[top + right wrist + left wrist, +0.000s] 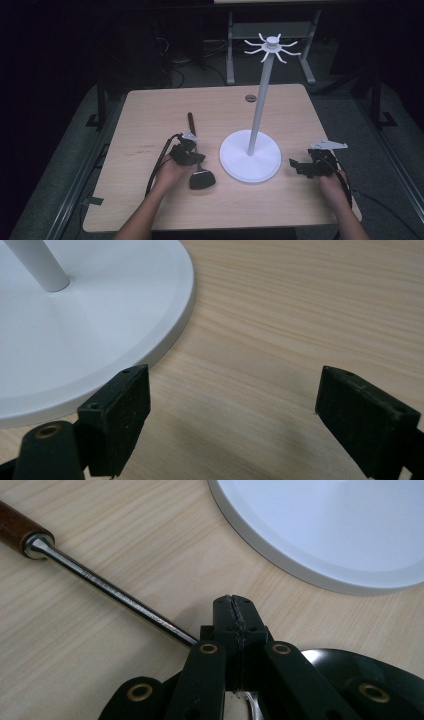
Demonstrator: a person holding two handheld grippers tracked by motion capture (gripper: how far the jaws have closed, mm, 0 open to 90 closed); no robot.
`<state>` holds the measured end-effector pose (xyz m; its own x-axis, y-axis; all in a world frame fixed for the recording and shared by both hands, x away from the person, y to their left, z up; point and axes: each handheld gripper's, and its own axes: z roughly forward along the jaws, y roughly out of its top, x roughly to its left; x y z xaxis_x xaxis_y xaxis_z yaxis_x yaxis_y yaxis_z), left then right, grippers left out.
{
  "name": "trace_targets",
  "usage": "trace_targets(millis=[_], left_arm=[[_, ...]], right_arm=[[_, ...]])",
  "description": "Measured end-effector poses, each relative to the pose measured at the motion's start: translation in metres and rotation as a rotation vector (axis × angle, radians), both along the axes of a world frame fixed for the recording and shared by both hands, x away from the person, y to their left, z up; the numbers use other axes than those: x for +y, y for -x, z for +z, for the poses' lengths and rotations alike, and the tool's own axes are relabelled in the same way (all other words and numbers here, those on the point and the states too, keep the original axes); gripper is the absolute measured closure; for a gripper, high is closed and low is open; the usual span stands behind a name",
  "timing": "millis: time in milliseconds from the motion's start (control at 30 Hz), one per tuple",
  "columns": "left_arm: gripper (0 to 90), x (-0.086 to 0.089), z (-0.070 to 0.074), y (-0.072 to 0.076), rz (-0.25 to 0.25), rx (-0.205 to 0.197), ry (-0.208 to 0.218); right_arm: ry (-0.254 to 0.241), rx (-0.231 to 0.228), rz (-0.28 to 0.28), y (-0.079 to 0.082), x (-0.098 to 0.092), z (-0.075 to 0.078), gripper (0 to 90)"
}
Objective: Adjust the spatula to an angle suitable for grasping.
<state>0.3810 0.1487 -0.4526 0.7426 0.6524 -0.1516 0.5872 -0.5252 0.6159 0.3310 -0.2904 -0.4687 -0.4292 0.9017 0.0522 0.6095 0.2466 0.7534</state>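
Left gripper (pixel 186 151) jaws closed; right gripper (pixel 300 167) jaws spread wide.

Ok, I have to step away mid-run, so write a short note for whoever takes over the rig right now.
Left hand-held gripper: jaws together over the metal shaft of the utensil, near its black head; whether they actually pinch it can't be told. The utensil lies flat on the table, wooden handle pointing away from the person.
Right hand-held gripper: open, empty, low over the table just right of the white stand's base.
Stand: upright mid-table, its top hooks bare.
Done: left gripper placed at the utensil.
Left, probably: lift the utensil and hang it on a hook; the right gripper could steady the base.
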Motion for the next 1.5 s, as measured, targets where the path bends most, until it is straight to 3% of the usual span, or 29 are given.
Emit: trace_targets(millis=[267, 700, 1000, 1433, 1500], left_arm=[[89.8, 0.008, 0.002, 0.002, 0.003, 0.009, -0.03], [89.8, 0.018, 0.003, 0.004, 0.032, 0.015, -0.034], [89.9, 0.024, 0.003, 0.003, 0.042, 0.012, -0.063], [89.9, 0.038, 0.005, 0.001, 0.082, 0.001, -0.1], [89.9, 0.039, 0.005, 0.002, 0.098, 0.0, -0.089]], right_arm=[[0.002, -0.002, 0.0, 0.0, -0.002, 0.0, 14.3], [-0.001, 0.002, -0.003, 0.0, -0.002, 0.0, 14.3], [-0.003, 0.007, -0.004, 0.0, -0.002, 0.0, 14.3], [-0.003, 0.007, -0.003, 0.0, -0.002, -0.001, 14.3], [-0.002, 0.007, -0.002, 0.0, -0.002, -0.001, 14.3]])
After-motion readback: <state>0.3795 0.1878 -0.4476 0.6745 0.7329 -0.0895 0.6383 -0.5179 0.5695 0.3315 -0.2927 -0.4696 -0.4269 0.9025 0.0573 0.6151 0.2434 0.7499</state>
